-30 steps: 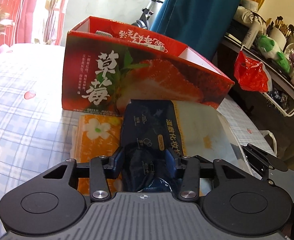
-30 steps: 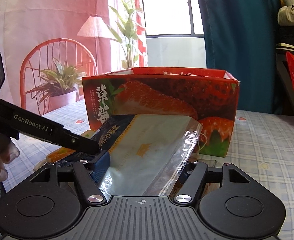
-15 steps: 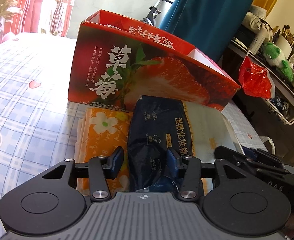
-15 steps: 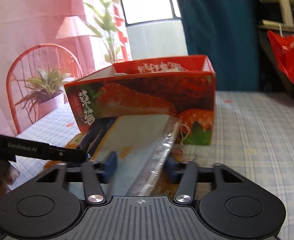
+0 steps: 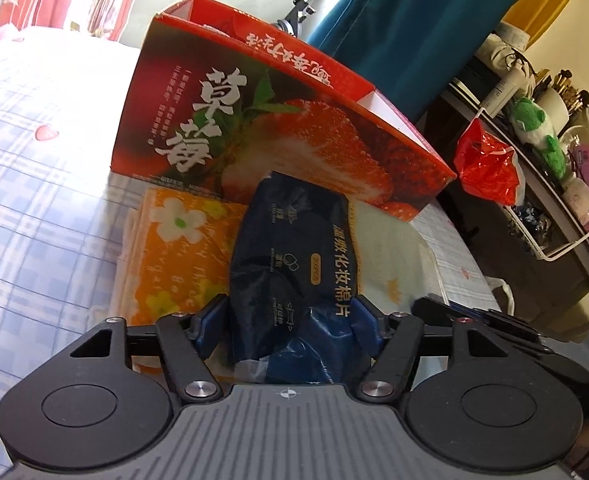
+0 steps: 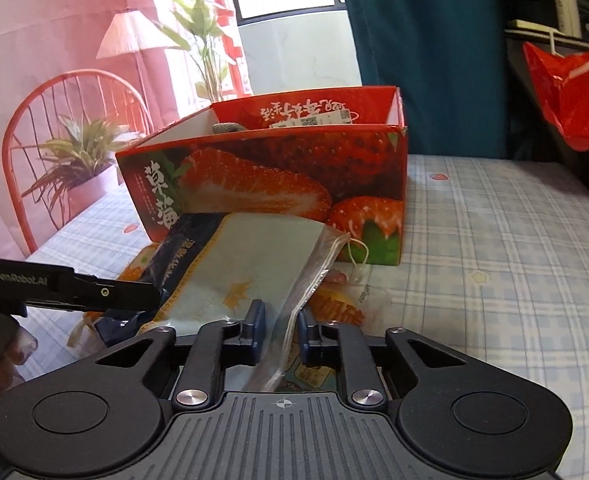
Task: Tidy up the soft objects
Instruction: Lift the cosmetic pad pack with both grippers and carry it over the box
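Note:
A soft cotton-pad pack [image 5: 294, 256], dark blue on one side and pale on the other [image 6: 250, 264], is held up in front of a red strawberry box [image 5: 278, 136]. My left gripper [image 5: 288, 322] is shut on the pack's dark blue end. My right gripper [image 6: 279, 330] is closed to a narrow gap around the pack's clear drawstring edge [image 6: 314, 276]. An orange flowered tissue pack [image 5: 182, 248] lies on the table under it, against the box. The box [image 6: 278, 176] is open on top and holds some small items.
The table has a blue checked cloth [image 6: 494, 240]. A red plastic bag [image 5: 486, 164] hangs from a cluttered shelf [image 5: 554, 184] at the right. A red chair [image 6: 70, 120] and a potted plant [image 6: 82, 160] stand beyond the table's far side.
The right gripper's jaws have closed from wide open onto the pack's clear edge. Both grippers have lifted the pack; the box's open top now shows in the right view.

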`<state>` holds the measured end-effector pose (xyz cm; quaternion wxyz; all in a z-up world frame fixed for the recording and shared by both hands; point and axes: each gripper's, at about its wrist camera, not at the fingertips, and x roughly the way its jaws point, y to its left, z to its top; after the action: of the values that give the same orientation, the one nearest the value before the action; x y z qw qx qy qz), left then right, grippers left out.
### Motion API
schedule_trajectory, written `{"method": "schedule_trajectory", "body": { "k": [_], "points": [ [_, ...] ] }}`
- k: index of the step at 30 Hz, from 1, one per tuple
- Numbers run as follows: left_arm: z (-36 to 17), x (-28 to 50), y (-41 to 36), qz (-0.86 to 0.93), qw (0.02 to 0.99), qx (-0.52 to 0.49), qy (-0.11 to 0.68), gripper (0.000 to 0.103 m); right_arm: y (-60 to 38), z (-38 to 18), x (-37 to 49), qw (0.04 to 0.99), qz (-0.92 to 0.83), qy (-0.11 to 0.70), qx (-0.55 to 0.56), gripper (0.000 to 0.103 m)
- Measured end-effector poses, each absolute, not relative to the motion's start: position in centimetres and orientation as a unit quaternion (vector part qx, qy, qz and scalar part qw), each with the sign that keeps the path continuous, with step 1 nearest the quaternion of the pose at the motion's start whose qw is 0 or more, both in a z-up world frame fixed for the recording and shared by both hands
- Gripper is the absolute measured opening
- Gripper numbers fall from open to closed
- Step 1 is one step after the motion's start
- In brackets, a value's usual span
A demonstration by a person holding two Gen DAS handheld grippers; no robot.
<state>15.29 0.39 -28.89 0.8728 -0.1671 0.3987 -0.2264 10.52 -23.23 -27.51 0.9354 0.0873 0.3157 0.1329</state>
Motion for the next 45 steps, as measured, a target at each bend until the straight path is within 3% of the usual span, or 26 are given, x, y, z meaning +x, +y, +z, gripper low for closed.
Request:
{"method": "schedule_trajectory", "body": {
  "k": [5,11,12,16,34,45],
  "points": [
    [-28.7,15.3,-0.5,-0.236,0.865,-0.169,0.409,0.075,-22.6,-27.4,11.4,0.939,0.130,0.311,0.067,0.012],
    [-27.9,15.0,-0.7,-0.238,0.877,-0.148,0.390,0.051,-22.0,-26.5,12.1,0.940,0.140,0.305,0.066,0.007],
    [-27.7,14.9,-0.5,-0.239,0.880,-0.149,0.383,0.043,-22.1,-26.3,12.1,0.940,0.143,0.301,0.069,0.006],
    [-26.2,14.5,-0.4,-0.241,0.894,-0.132,0.354,0.037,-22.1,-25.0,11.8,0.945,0.154,0.280,0.070,0.005],
    [-15.8,19.0,-1.4,-0.242,0.939,-0.082,0.231,0.037,-22.7,-14.8,18.0,0.969,0.174,0.174,0.008,0.005],
    [-15.3,28.1,-2.4,-0.216,0.943,-0.085,0.238,0.039,-22.7,-14.4,28.5,0.974,0.147,0.170,-0.003,0.005]
  ]
}}
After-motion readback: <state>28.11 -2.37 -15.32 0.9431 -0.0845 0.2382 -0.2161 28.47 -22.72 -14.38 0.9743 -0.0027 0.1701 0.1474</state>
